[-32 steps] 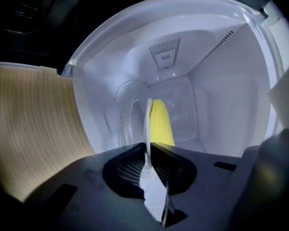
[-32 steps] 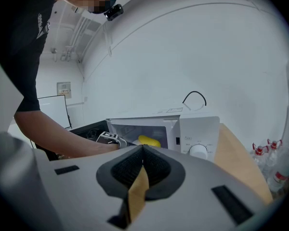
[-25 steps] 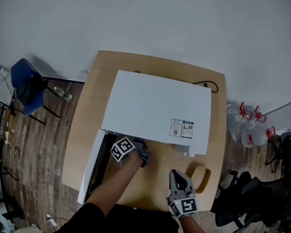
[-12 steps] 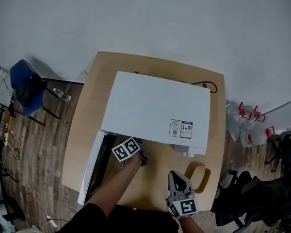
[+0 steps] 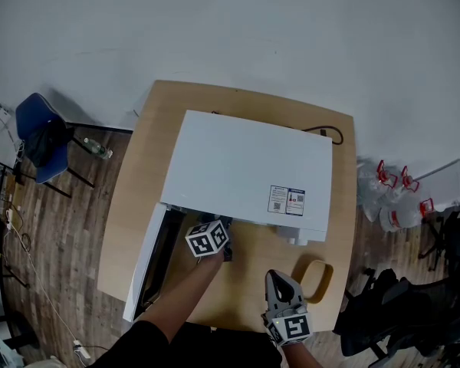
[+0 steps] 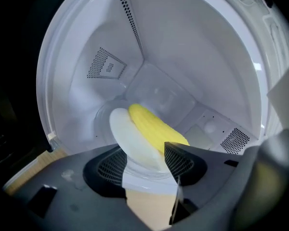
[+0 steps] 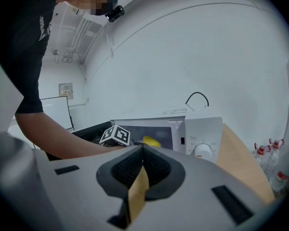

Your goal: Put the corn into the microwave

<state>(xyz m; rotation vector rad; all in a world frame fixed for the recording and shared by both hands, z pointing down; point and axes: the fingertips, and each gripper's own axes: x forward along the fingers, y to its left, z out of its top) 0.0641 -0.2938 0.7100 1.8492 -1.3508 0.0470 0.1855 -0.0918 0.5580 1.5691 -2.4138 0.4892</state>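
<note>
The corn (image 6: 154, 129) lies inside the microwave (image 5: 245, 167), left tongs (image 6: 144, 161) opening around it. The right tongs (image 7: 142, 149) idle, pressed together; the door (image 5: 144, 265) stands open.

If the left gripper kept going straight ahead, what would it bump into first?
Most likely the corn, lying right before the left gripper inside the microwave. Its fingers are opening, with the corn at their tips, not squeezed. Depth is hard to judge.
</note>
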